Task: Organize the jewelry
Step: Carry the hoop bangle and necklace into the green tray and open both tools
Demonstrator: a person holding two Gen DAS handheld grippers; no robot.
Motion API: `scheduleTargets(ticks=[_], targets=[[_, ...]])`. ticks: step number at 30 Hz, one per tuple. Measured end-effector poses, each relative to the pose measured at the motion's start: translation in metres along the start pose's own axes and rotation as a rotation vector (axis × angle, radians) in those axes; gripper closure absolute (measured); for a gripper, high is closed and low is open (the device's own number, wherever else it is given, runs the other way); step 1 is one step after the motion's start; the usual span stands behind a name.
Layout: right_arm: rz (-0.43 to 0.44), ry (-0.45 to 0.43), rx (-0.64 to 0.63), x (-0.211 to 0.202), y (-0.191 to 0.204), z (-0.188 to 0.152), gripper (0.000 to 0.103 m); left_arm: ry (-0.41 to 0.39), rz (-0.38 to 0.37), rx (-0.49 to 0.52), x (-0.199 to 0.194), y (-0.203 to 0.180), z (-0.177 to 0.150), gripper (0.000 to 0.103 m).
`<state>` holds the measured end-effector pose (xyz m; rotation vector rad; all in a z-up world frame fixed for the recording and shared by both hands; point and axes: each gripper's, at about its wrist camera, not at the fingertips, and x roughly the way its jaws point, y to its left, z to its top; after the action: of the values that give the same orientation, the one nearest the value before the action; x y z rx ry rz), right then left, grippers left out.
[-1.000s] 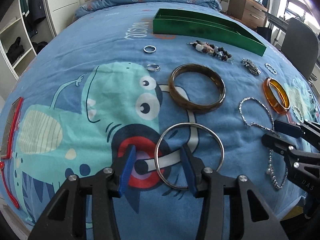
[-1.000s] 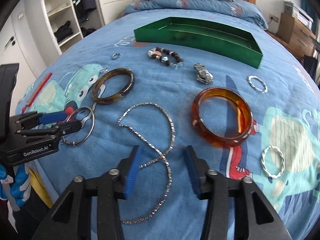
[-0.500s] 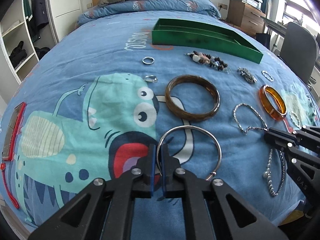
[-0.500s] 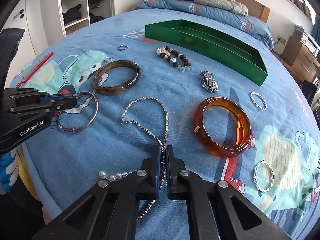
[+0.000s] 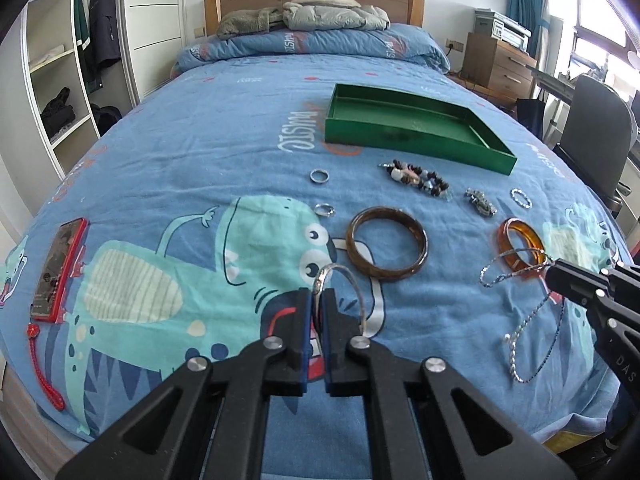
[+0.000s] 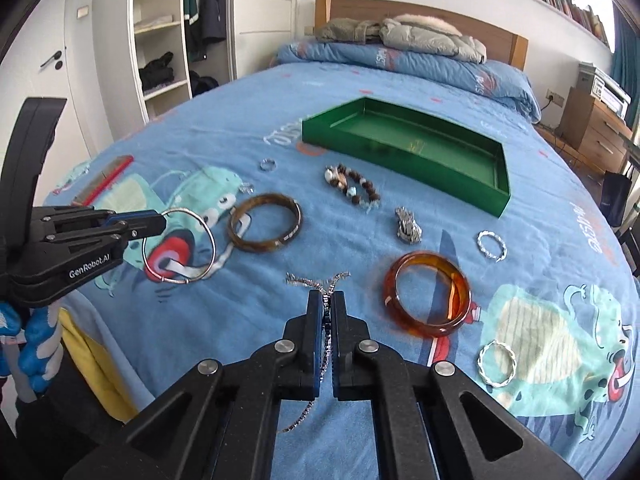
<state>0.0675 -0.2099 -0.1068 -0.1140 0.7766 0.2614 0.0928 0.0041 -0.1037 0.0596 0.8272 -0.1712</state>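
Observation:
My left gripper (image 5: 317, 300) is shut on a thin silver hoop bangle (image 5: 352, 280) and holds it lifted off the bed; the hoop also shows in the right wrist view (image 6: 178, 246). My right gripper (image 6: 327, 300) is shut on a silver chain necklace (image 6: 316, 280), which hangs from it (image 5: 516, 272). A green tray (image 5: 404, 128) sits farther up the bed, empty as far as I can see. A brown bangle (image 5: 386, 243) and an amber bangle (image 6: 426, 294) lie on the blue bedspread.
Also on the bed: a beaded bracelet (image 5: 416, 178), two small rings (image 5: 320, 177), a metal clasp piece (image 6: 408, 226), twisted silver rings (image 6: 491, 245), and a red phone (image 5: 60, 268) at the left. A chair (image 5: 592, 136) and a dresser stand on the right.
Both grippers went from open to shut, the left on the silver hoop, the right on the chain. Both have since lifted their pieces off the bedspread.

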Motion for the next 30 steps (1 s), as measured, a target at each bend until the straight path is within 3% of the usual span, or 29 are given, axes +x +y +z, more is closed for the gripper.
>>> scheduleTargets(ticks=[8, 18, 30], targets=[[0.013, -0.045, 0.013, -0.022, -0.002, 0.006, 0.100, -0.028, -0.051, -0.040, -0.019, 0.011, 0.006, 0.099], [0.034, -0.086, 0.024, -0.031, -0.007, 0.018, 0.100, -0.064, -0.062, -0.027, -0.029, 0.012, 0.027, 0.099], [-0.027, -0.170, 0.011, -0.019, -0.059, 0.094, 0.100, -0.147, -0.120, 0.014, -0.004, -0.011, 0.118, 0.099]])
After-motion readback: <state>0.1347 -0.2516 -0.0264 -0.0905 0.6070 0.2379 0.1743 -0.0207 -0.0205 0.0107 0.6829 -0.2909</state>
